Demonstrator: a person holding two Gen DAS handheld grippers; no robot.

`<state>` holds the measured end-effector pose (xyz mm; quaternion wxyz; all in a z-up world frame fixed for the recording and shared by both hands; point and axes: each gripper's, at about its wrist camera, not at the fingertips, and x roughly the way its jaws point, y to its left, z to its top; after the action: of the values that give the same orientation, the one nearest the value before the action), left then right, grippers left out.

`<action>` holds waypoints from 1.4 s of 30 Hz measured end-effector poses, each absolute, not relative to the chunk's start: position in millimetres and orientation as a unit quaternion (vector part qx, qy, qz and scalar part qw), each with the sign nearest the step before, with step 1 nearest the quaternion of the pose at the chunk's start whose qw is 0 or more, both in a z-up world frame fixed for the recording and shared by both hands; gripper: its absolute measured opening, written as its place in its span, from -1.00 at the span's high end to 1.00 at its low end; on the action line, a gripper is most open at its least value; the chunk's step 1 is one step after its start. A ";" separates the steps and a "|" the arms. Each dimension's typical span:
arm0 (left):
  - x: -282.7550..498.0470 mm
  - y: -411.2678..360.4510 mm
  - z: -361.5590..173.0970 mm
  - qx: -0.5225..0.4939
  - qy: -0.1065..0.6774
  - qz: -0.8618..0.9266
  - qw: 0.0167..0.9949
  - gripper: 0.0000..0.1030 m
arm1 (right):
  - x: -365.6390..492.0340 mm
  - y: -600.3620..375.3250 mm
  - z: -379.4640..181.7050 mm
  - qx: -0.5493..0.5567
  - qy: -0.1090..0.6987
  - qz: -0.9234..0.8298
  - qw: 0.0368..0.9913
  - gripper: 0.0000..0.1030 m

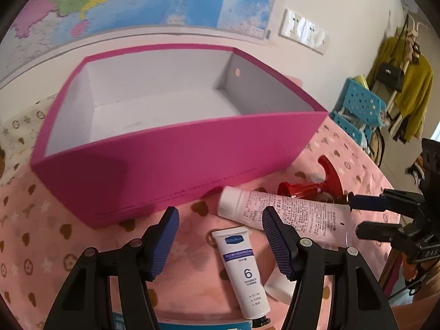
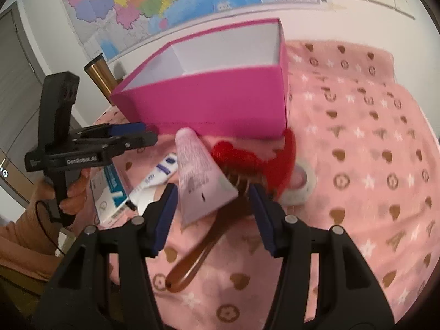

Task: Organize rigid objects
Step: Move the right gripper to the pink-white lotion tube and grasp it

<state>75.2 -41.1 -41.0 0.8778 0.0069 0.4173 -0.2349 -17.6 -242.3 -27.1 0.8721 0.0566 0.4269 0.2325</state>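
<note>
Pink box [image 1: 176,165] sits open-topped at the back of the worktop [image 2: 357,137], nothing visible inside. Worktop has a pink patterned cloth.

Left claw [image 1: 220,242]: jaws apart, gripping nothing. White tube [image 1: 243,271] marked "6" lies flat on the cloth below the gap, cap toward the box. A small white item sits just beside its right finger, can't tell what.

Right claw [image 2: 211,214]: jaws apart, not clamped. Crimped end of the pink tube [image 2: 198,176] and a brown comb [image 2: 203,247] lie in the gap; pads clear of both. Frame is blurred.

Pink tube lies just in front of the box, cap toward it. Red part [image 1: 310,187] lies behind the tube, near the box's right corner. Tape roll [image 2: 299,184] sits right of it. Blue-and-white carton [image 2: 110,192] lies left of the white tube.
</note>
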 end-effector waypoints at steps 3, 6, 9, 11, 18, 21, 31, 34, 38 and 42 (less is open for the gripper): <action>79.4 -44.5 -45.1 0.008 0.425 -0.240 0.873 -0.25 | -23.5 -242.3 -32.5 0.065 0.431 0.238 0.868 -0.10; 86.3 -44.5 -50.4 0.003 0.435 -0.243 0.867 -0.25 | -25.5 -238.0 -36.2 0.069 0.434 0.246 0.864 -0.10; 89.7 -46.2 -55.1 0.007 0.443 -0.242 0.863 -0.25 | -25.6 -232.9 -38.5 0.069 0.436 0.253 0.861 -0.10; 92.2 -47.9 -57.1 0.007 0.446 -0.246 0.861 -0.25 | -25.6 -231.0 -38.5 0.069 0.435 0.253 0.861 -0.10; 101.8 -51.4 -56.2 0.001 0.450 -0.261 0.854 -0.25 | -23.2 -232.3 -40.6 0.077 0.436 0.254 0.860 -0.06; 105.0 -54.4 -55.3 0.003 0.452 -0.272 0.850 -0.25 | -22.4 -232.9 -42.4 0.080 0.440 0.254 0.858 0.08; 113.6 -57.1 -58.1 -0.019 0.466 -0.303 0.831 -0.25 | -16.6 -241.2 -45.6 0.092 0.444 0.243 0.857 0.49; 112.1 -59.4 -58.7 -0.022 0.470 -0.316 0.824 -0.25 | -14.1 -246.3 -45.6 0.099 0.444 0.239 0.858 0.52; 109.2 -63.0 -58.3 -0.020 0.469 -0.319 0.823 -0.25 | -11.2 -250.9 -44.0 0.102 0.440 0.231 0.862 0.52; 109.8 -63.0 -60.0 -0.027 0.471 -0.323 0.821 -0.25 | -10.4 -251.2 -42.4 0.101 0.436 0.223 0.866 0.52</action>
<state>109.8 -63.0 -60.0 0.8208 -0.0268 0.4706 -0.3225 -10.4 -251.2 -42.4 0.8657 0.1012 0.4365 0.2230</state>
